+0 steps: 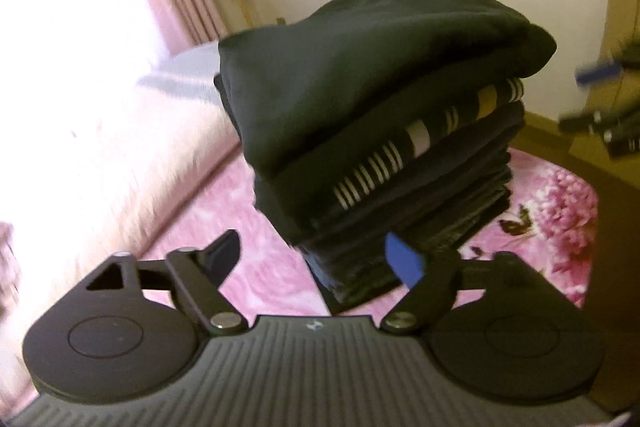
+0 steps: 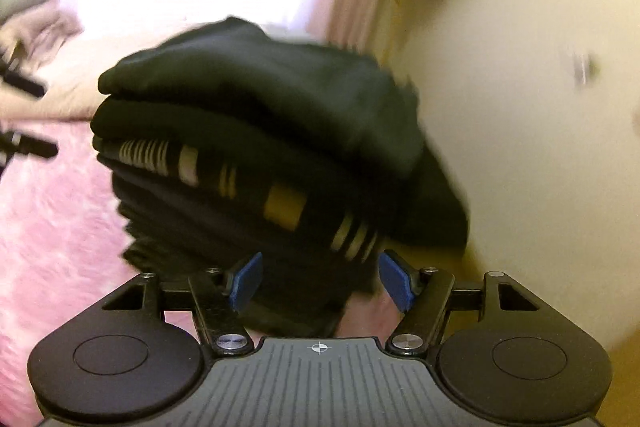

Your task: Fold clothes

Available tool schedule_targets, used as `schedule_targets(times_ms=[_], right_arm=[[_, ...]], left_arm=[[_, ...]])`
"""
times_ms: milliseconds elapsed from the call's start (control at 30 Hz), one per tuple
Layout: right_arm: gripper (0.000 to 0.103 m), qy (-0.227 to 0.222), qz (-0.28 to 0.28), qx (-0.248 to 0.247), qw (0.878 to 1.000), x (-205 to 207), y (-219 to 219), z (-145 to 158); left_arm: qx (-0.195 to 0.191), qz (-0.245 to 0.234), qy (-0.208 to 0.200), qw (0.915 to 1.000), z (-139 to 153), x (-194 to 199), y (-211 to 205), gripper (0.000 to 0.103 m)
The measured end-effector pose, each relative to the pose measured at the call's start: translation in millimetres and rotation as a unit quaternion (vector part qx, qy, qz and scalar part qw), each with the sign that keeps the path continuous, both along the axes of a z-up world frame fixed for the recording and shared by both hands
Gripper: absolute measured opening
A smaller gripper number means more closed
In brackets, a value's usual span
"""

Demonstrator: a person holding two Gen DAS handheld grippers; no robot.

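Here, a stack of folded dark clothes stands on the pink floral bed, with both claws spread wide at its base.

No brand, label or writing can be read; both views are blurred. The left claw is wide apart, its blue pad against the stack's lowest layers. The right claw is also wide, the stack's bottom between its blue pads. A striped garment lies near the top.
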State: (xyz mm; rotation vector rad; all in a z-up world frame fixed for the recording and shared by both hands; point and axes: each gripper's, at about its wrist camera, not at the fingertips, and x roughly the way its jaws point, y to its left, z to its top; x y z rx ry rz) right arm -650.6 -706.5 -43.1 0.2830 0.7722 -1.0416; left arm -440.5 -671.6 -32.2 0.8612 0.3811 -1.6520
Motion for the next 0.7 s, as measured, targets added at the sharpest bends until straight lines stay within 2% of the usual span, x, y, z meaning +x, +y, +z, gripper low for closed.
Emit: schedule_targets(times_ms=[33, 267, 367, 500, 700], right_arm=[[0.067, -0.015, -0.018, 0.019, 1.0, -3.2, 4.8, -1.2], [0.067, -0.094, -0.125, 0.097, 0.983, -7.6, 49.7, 2.5], [0.067, -0.105, -0.133, 0.102, 0.98, 3.6, 78.7, 11.1], [0.067, -0.096, -0.147, 0.085, 0.981, 13.0, 116.4, 20.5], [0.067, -0.088, -0.171, 0.091, 0.977, 18.8, 145.1, 22.8]], left_arm=[[0.003, 0.003, 0.011, 0.9999, -0.3, 2.5, 4.2, 0.09], [0.019, 0.013, 0.076, 0.9968, 0.9, 25.9, 46.8, 0.091], [0.013, 0.015, 0.075, 0.997, 0.2, 33.9, 69.8, 0.091], [0.016, 0.022, 0.079, 0.9965, -2.5, 40.9, 94.2, 0.091], [0.013, 0.044, 0.092, 0.9947, 5.3, 48.1, 115.3, 0.091]])
